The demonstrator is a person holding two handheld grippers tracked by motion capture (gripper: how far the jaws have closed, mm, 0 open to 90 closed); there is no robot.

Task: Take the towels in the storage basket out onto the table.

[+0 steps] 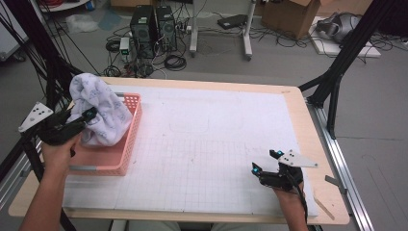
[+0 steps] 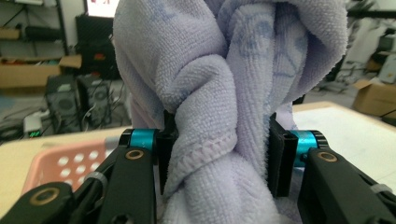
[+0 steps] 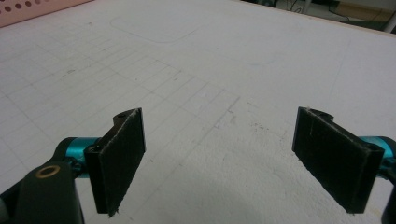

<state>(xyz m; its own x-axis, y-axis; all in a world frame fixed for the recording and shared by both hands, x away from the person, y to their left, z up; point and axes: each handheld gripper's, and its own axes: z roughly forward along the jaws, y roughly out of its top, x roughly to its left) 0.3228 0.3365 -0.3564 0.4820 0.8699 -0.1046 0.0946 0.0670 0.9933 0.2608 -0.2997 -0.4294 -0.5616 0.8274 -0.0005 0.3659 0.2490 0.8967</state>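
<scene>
So the left gripper (image 1: 86,117) has a solid pinch on the towel (image 1: 98,108), a bunched-up pale purple one, squeezed tight between both pads (image 2: 166,154). The towel hangs right over the pink basket (image 1: 126,154), its bottom end down inside it, at the left edge of the table (image 1: 298,103). The right gripper (image 1: 266,161) sits far off to the right of the basket, low over the white gridded mat (image 1: 207,154), jaws spread wide with nothing between them.

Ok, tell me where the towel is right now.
In the high view the towel is at the table's left edge, bunched up over the pink basket and clamped in the left gripper.
</scene>
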